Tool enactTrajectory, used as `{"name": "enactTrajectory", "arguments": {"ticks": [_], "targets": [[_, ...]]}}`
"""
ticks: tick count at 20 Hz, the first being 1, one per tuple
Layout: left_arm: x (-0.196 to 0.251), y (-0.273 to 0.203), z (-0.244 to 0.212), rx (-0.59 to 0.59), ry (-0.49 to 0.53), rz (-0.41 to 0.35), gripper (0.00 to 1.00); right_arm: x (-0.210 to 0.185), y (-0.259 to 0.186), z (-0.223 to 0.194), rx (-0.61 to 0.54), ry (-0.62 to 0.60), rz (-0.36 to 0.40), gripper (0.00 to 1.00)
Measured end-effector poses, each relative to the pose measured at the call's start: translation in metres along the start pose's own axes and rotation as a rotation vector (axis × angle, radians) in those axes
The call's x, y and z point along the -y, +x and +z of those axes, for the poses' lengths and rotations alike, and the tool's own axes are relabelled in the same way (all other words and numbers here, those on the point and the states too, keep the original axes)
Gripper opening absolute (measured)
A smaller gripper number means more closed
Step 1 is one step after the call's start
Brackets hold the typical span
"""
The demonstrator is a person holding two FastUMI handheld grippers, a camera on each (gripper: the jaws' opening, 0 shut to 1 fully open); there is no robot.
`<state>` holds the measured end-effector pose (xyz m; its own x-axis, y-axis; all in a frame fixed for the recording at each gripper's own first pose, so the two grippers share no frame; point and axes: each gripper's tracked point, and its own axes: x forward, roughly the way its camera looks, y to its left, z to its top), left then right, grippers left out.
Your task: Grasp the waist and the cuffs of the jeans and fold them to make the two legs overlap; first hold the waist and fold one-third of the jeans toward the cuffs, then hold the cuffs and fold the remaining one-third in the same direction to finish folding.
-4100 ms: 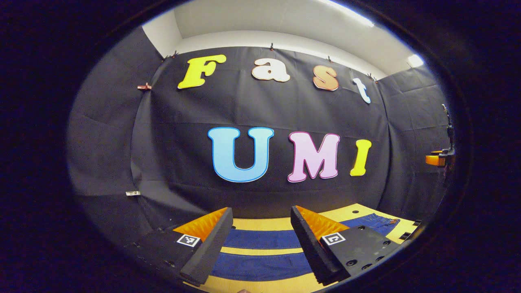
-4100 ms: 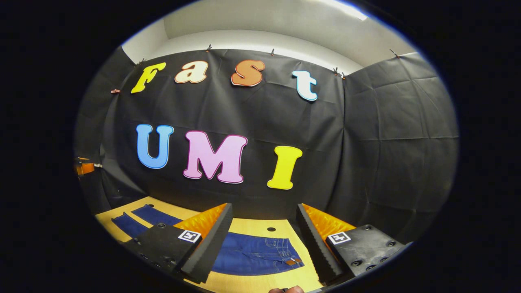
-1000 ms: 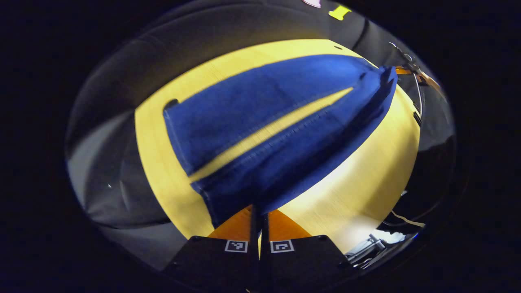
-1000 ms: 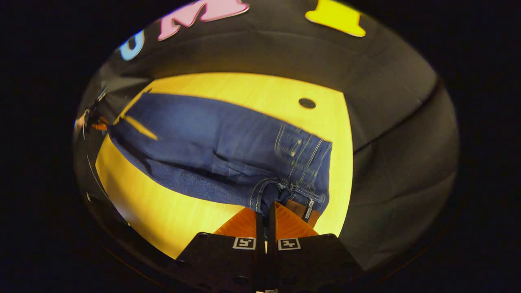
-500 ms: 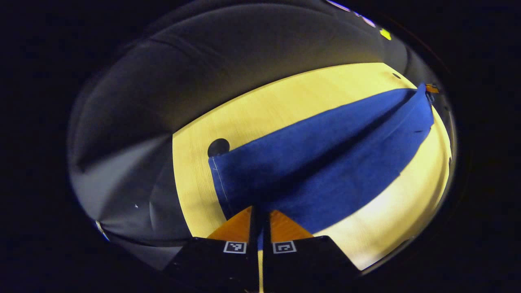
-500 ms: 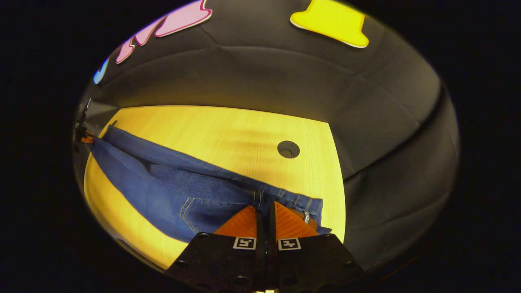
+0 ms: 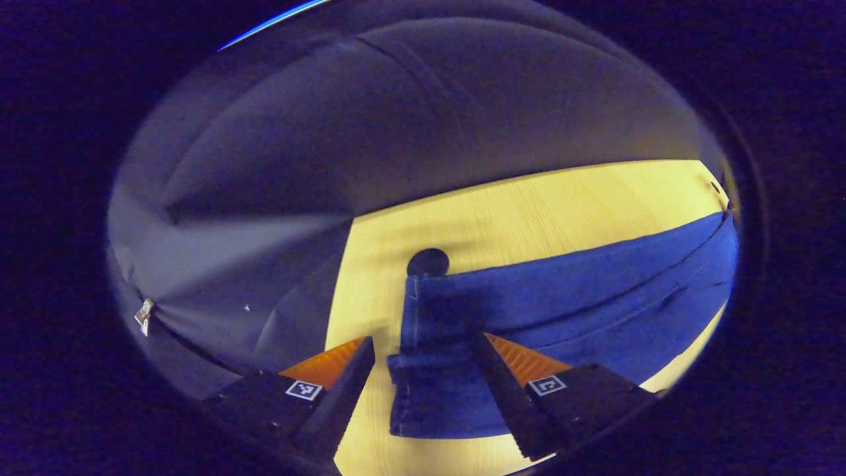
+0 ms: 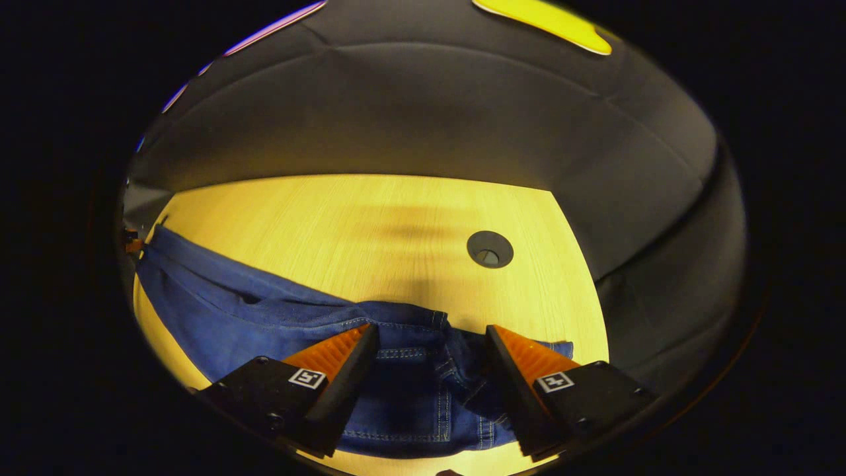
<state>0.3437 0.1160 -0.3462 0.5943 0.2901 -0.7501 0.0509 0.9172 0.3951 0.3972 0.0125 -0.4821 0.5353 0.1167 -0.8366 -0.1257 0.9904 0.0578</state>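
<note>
Both my grippers, left [image 7: 420,377] and right [image 8: 429,370], stand with jaws apart over the jeans [image 8: 264,324]; denim is heavy, limp, non-slippery, so regrip the thick waist [image 8: 423,390] and cuffs [image 7: 423,370].

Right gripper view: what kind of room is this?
Probably a staged recording booth, not a home: black cloth wall behind a bare wooden table with a cable hole, jeans laid out under open fingers.
</note>
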Motion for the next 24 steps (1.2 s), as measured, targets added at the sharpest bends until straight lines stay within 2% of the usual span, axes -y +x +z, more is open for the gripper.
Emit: {"name": "enactTrajectory", "arguments": {"ticks": [2, 4, 5, 8, 10, 11, 12, 14, 16, 19, 22, 24], "targets": [[0.001, -0.012, 0.011, 0.06, -0.009, 0.04, 0.96, 0.003, -0.01, 0.008, 0.027, 0.019, 0.01, 0.99], [0.009, -0.02, 0.019, 0.113, -0.036, 0.037, 0.96, 0.01, -0.026, 0.018, 0.071, 0.016, 0.011, 1.0], [0.015, -0.028, 0.026, 0.143, -0.059, 0.012, 0.96, 0.013, -0.04, 0.026, 0.098, 0.031, 0.013, 1.0], [0.041, -0.066, 0.049, 0.231, -0.143, -0.133, 0.97, 0.03, -0.081, 0.046, 0.17, 0.132, 0.027, 1.0], [0.085, -0.097, 0.052, 0.252, -0.148, -0.305, 0.98, 0.047, -0.095, 0.038, 0.159, 0.19, 0.017, 1.0], [0.1, -0.109, 0.052, 0.265, -0.134, -0.341, 0.98, 0.058, -0.101, 0.026, 0.137, 0.202, -0.001, 0.89], [0.115, -0.121, 0.051, 0.276, -0.119, -0.366, 0.98, 0.068, -0.109, 0.012, 0.105, 0.219, -0.019, 0.99], [0.144, -0.144, 0.052, 0.298, -0.117, -0.417, 0.98, 0.075, -0.113, -0.011, 0.061, 0.289, -0.022, 0.99], [0.161, -0.157, 0.054, 0.31, -0.129, -0.459, 0.98, 0.083, -0.11, -0.028, 0.039, 0.414, -0.027, 0.99], [0.165, -0.165, 0.053, 0.308, -0.089, -0.456, 0.98, 0.102, -0.099, -0.047, 0.001, 0.628, -0.052, 0.99], [0.168, -0.16, 0.037, 0.281, 0.01, -0.421, 0.98, 0.129, -0.078, -0.082, -0.072, 0.713, -0.129, 0.99], [0.168, -0.154, 0.032, 0.269, 0.051, -0.4, 0.98, 0.132, -0.061, -0.09, -0.099, 0.785, -0.135, 0.99]]}}
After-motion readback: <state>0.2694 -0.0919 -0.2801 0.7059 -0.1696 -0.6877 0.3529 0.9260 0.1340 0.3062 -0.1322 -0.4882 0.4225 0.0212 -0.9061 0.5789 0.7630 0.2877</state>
